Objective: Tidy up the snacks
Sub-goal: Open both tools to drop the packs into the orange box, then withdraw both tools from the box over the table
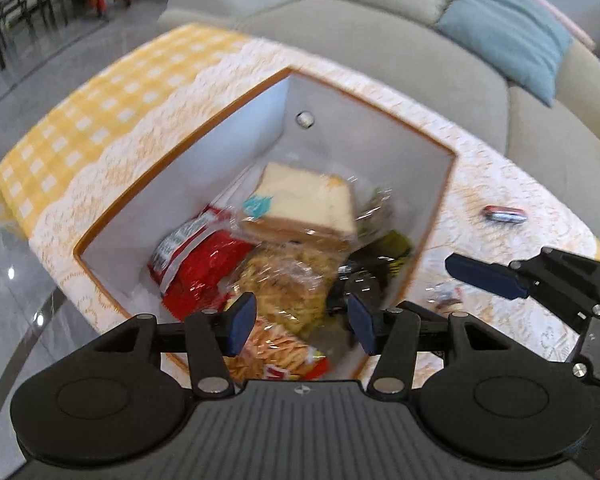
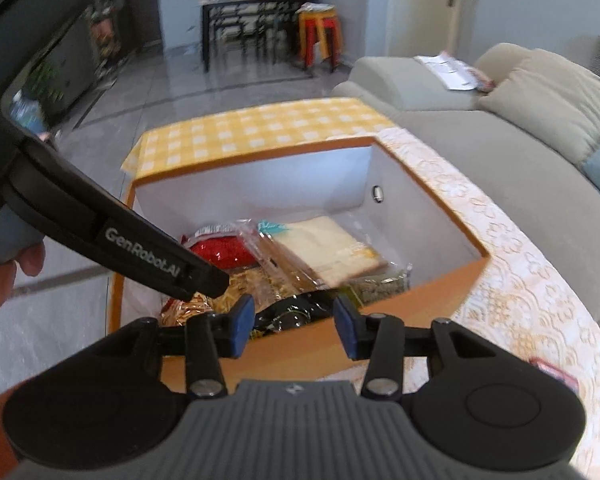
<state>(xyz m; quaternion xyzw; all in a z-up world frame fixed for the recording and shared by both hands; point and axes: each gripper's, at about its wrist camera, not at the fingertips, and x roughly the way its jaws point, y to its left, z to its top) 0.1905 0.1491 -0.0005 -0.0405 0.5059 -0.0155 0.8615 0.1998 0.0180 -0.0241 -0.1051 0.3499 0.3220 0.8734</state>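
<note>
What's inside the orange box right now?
The orange box holds a wrapped sandwich, red packet, noodle-like snack bag and black packet. Anything beneath them is covered.

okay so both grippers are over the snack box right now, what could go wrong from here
1. The left gripper and right gripper, both open and empty, hang close together over the orange box; they could bump each other.
2. The wrapped sandwich lies on top of the pile, so a snack dropped in could squash it.
3. A small wrapped snack lies on the lace cloth outside the box and could be overlooked.
</note>
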